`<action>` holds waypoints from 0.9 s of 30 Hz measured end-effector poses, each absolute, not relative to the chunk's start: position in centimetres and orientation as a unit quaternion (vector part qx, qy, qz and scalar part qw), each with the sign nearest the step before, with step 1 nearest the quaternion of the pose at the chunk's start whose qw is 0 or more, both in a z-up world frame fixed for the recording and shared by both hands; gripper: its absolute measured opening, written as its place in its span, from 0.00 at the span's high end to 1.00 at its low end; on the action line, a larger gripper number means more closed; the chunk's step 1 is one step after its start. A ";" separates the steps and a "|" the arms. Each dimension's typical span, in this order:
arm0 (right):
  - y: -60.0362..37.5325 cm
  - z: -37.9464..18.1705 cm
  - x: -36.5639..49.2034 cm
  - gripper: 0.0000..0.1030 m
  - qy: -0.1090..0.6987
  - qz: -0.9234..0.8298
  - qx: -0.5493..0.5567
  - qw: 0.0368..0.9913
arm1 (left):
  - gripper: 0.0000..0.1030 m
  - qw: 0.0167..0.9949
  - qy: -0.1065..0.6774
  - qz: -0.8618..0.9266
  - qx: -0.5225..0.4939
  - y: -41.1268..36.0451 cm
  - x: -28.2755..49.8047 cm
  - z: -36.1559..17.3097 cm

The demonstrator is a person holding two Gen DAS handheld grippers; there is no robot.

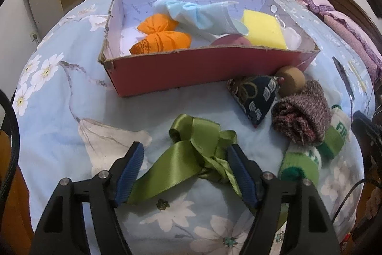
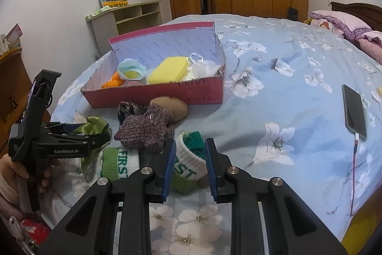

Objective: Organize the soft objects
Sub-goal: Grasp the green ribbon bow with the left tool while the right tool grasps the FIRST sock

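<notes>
Your left tongs (image 1: 185, 154) stand spread wide around the green ribbon (image 1: 191, 157) at the bottom centre of the left wrist view, pads not yet pressing it. Your right tongs (image 2: 188, 154) are part open around the green-and-white sock (image 2: 188, 166) at lower centre of the right wrist view, with gaps showing at both pads. The red box (image 1: 191, 68) sits above both on the bed (image 2: 286, 111). The ribbon's loose tail trails under your left finger, so a shallow pinch could drag it; the sock could slip, or you could snag the purple knit (image 2: 145, 130) beside it.
</notes>
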State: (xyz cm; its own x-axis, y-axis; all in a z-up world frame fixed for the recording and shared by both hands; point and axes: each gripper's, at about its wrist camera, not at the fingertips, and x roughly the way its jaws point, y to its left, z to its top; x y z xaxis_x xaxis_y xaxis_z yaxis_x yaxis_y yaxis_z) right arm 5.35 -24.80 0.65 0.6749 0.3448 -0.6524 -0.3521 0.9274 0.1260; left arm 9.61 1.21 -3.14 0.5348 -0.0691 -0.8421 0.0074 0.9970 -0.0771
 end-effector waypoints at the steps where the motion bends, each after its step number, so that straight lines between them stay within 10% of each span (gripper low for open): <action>1: -24.9 0.6 5.3 0.75 0.356 0.190 -0.004 0.915 | 0.25 0.875 0.482 -0.021 -0.033 1.2 9.6 -3.2; 8: -25.5 -0.3 4.9 0.75 0.368 0.189 0.010 0.911 | 0.24 0.882 0.471 -0.014 -0.020 0.3 8.9 -3.0; 15: -25.2 -0.8 4.6 0.69 0.374 0.194 0.008 0.907 | 0.70 0.892 0.450 -0.037 -0.034 0.4 7.4 -2.0; 27: -24.2 -2.0 5.0 0.61 0.384 0.197 -0.001 0.902 | 0.84 0.905 0.420 -0.063 -0.032 0.6 6.0 -0.4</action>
State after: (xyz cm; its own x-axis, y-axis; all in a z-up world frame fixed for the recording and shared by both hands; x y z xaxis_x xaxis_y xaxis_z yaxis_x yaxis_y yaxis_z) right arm 5.04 -24.24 -2.03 0.6269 0.3547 -0.6937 -0.3558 0.9224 0.1500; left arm 6.01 0.63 -0.43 0.6400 -0.1412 -0.7553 0.0869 0.9900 -0.1114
